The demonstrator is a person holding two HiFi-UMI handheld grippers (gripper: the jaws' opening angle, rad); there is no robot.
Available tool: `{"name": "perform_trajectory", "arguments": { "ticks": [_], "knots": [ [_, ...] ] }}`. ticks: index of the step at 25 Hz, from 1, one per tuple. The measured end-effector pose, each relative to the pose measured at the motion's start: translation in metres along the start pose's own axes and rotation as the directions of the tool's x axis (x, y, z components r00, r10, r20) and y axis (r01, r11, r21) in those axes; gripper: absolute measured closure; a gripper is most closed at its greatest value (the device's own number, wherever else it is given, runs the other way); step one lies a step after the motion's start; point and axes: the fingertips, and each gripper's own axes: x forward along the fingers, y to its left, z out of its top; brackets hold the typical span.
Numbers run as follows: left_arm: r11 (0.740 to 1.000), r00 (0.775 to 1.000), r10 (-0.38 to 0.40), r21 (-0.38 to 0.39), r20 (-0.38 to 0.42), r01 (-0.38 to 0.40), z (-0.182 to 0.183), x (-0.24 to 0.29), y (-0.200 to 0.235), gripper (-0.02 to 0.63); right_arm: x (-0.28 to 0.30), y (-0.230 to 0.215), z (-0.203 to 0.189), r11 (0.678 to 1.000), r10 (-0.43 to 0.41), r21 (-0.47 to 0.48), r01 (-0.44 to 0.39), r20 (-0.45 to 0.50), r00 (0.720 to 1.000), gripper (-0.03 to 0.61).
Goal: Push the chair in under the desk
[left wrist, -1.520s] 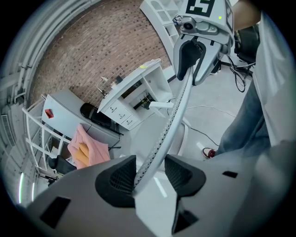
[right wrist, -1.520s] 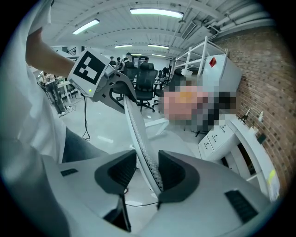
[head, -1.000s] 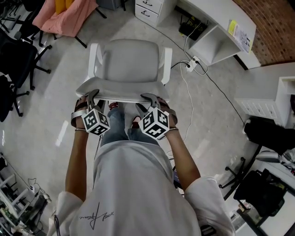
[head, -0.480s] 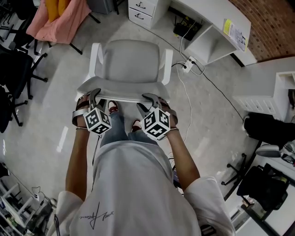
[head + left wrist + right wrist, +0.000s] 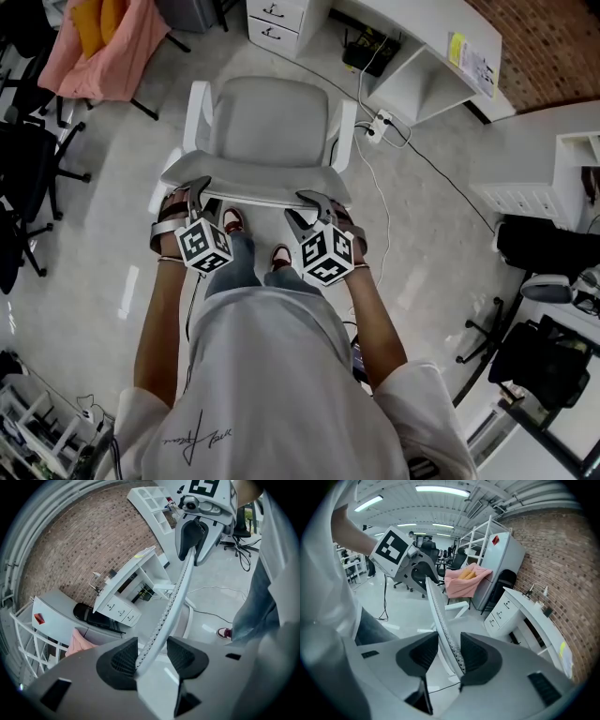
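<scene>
**Far left.** Pink cloth [image 5: 117,47] draped over a frame, a yellow item [image 5: 89,23] lying on top of it. Black office chairs [image 5: 23,169] stand below it along the edge of the pale floor.

**Left gripper** [image 5: 197,190]. Held in the person's left hand at the left end of the backrest's top edge. In the left gripper view the gripper [image 5: 152,656] has its jaws apart. The rim [image 5: 176,597] runs up between them, close against the left pad, with a clear gap to the other pad. It straddles the rim and does not clamp it.

**Chair** [image 5: 267,122]. White, with armrests, directly ahead of the person. The backrest [image 5: 253,183] is nearest the body and the seat faces away. It stands out on open floor, apart from the desk and not tucked under it. One red-and-white shoe [image 5: 232,221] shows below the backrest.

**Right gripper** [image 5: 305,204]. Placed at the right end of the same top edge. In the right gripper view the gripper [image 5: 449,651] is also spread. The rim [image 5: 438,616] lies along the right pad and daylight shows beside the left one, so there is no squeeze on it.

**Drawer unit** [image 5: 281,21]. White, just beyond the chair's front.

**Power strip** [image 5: 378,127]. On the floor beside the right armrest, trailing a white cable [image 5: 380,187].

**Desk** [image 5: 422,28]. White and curved, at the upper right, with papers near its end.

**Far right.** Black bag [image 5: 548,248].
</scene>
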Motion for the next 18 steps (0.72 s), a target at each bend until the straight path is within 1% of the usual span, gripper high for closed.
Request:
{"name": "perform_trajectory", "arguments": {
  "ticks": [11, 18],
  "knots": [
    [0.996, 0.997, -0.046, 0.083, 0.057, 0.042, -0.002, 0.024, 0.033, 0.424, 0.019, -0.013, 0.016, 0.995, -0.073, 0.060, 0.074, -0.024, 0.997, 0.413],
    [0.988, 0.993, -0.076, 0.142, 0.095, 0.062, -0.003, 0.033, 0.048, 0.425, 0.027, -0.018, 0.024, 0.988, -0.135, 0.070, 0.136, -0.023, 0.991, 0.414]
  ]
}}
